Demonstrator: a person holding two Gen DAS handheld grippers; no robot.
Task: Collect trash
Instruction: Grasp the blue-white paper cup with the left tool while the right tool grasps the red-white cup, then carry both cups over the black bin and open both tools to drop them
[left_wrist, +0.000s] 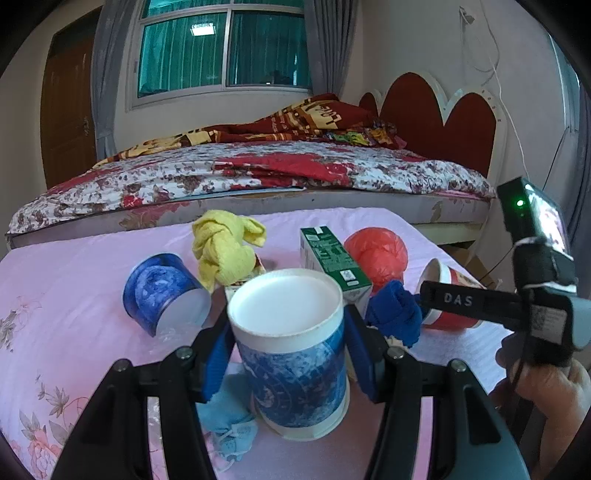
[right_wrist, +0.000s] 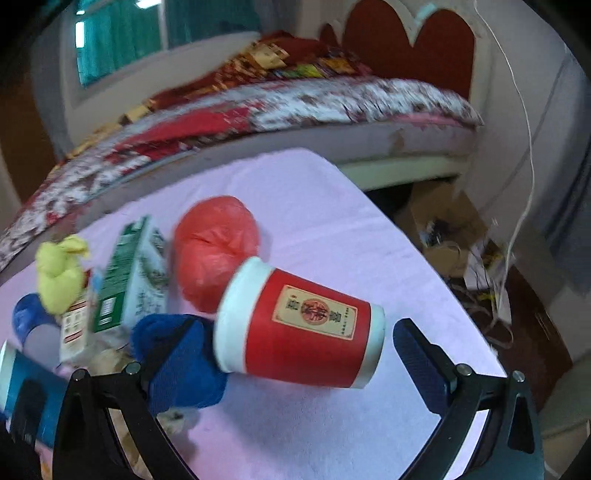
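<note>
My left tongs (left_wrist: 290, 363) are clamped on the upright blue-and-white paper cup (left_wrist: 291, 354). My right tongs (right_wrist: 295, 363) gape apart around the red paper cup (right_wrist: 301, 326) lying sideways on the pink tabletop (right_wrist: 317, 206)

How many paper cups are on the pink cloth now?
3. One blue cup stands between the left gripper pads; another blue cup lies left of it; a red cup lies at right. Clutter may hide more.
</note>
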